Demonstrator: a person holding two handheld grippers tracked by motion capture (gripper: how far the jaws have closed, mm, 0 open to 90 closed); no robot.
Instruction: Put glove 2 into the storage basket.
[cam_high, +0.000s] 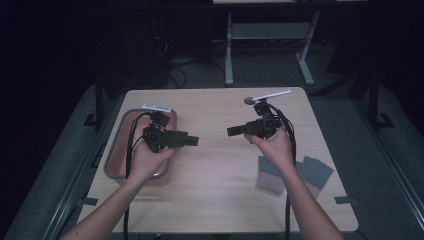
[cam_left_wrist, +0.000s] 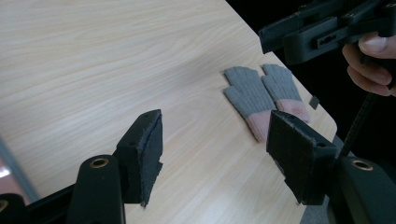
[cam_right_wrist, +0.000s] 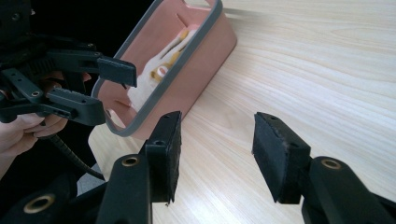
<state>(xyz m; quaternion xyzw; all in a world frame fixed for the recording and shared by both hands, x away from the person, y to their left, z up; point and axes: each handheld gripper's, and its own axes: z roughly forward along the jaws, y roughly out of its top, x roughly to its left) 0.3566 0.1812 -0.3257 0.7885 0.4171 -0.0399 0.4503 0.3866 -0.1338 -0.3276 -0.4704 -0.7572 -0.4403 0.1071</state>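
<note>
Left gripper (cam_high: 192, 141): held above the worktop (cam_high: 220, 200) by the left hand (cam_high: 147, 160), jaws pointed toward the right gripper (cam_high: 232, 131); jaws are seen set apart, nothing between them. The pads (cam_left_wrist: 150, 154) are seen over bare wood.

Right gripper: held by the right hand (cam_high: 274, 146), jaws aimed at the left gripper, set apart and empty.

Pair of gloves (cam_left_wrist: 264, 95): grey knit with pink cuffs, laid flat side by side near the worktop's edge, located beyond the left gripper's jaws and just beside the right forearm, untouched.

Pink tray (cam_right_wrist: 205, 42): grey-rimmed, placed under and behind the left gripper; pale, yellow-marked contents (cam_right_wrist: 161, 70) are noted inside, kind not discernible.
</note>
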